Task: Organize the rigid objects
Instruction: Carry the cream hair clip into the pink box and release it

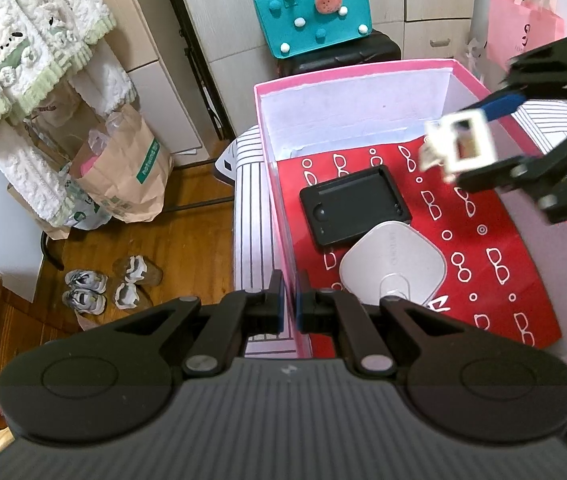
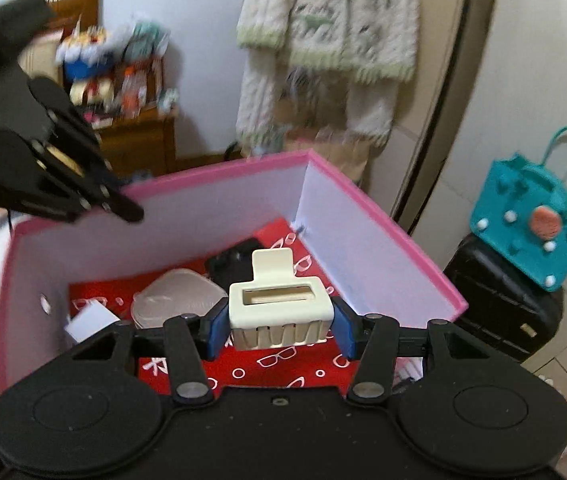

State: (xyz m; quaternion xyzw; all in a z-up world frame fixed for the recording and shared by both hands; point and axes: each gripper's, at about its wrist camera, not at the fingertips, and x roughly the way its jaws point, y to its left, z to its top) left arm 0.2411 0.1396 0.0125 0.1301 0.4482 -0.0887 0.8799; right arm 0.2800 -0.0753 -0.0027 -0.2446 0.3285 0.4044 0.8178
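A cluttered bedroom frames the work: wood floor, a fleecy cream garment hanging on a rack, a teal felt bag (image 1: 310,12) on a black case behind the pink box (image 2: 383,220), which serves as the landmark here.

The right gripper (image 2: 279,326) has its blue pads closed on a cream hair claw clip (image 2: 279,312), pressing its two short ends so the clip's long axis runs straight across from pad to pad. The clip is hard, glossy plastic — a rectangular body with a slot window, a flat tab rising from it, and interlocking teeth hanging below. It hangs in the air above the box's open interior, over the red patterned liner (image 1: 483,216), nearer the box's far-right corner as the left wrist view shows it. The drop spot lies directly beneath the clip, so I judge the coming move to be a lowering and release onto bare liner.

The left gripper (image 1: 291,306) is fully closed, nothing between its pads, parked at the near-left wall of the box; the right is plainly the nearer hand to the work.

Inside the box already lie a matte black rectangular tray-like device (image 1: 353,204) toward the middle and, just beside it and closer to the left gripper, a smooth white rounded-square puck (image 1: 393,268). A small white block (image 2: 89,322) sits by the box's wall.
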